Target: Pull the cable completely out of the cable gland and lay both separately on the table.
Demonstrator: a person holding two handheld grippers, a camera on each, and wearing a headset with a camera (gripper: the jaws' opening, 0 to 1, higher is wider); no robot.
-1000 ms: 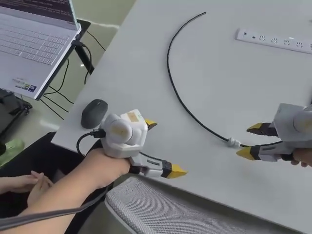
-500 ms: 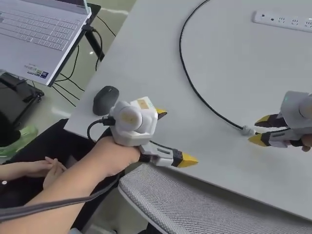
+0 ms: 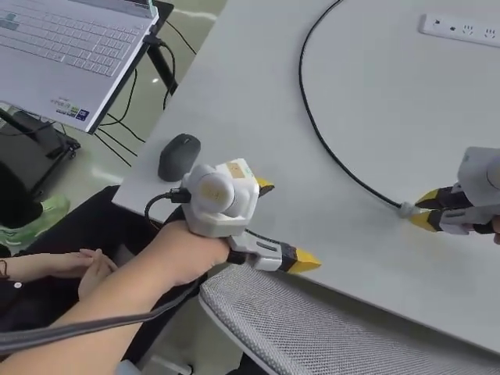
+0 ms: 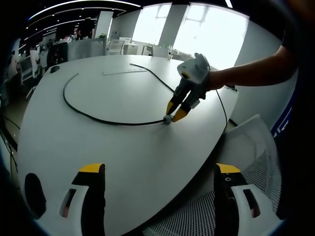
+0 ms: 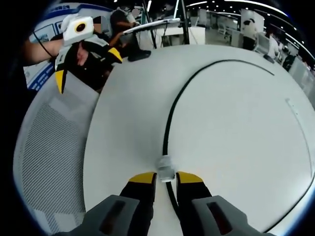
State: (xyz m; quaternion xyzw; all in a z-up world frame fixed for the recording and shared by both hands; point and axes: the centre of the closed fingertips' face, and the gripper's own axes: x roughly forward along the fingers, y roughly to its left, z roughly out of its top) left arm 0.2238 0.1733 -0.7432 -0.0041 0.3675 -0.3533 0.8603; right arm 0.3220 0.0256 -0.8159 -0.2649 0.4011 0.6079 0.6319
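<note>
A white table (image 3: pixel 258 86) is crossed by a black cable (image 3: pixel 312 117); the left gripper (image 3: pixel 287 224) is held spread wide at the table's edge; the right gripper (image 5: pixel 166 178) is narrowly parted astride the cable, just behind the gland (image 5: pixel 165 168).

Left gripper (image 3: pixel 285 224): jaws spread wide, angled down and to the right, carried on a bare forearm (image 3: pixel 117 289) reaching in from lower left | Right gripper (image 3: pixel 424 209): held level, jaws narrowly parted, tips pointing left
</note>
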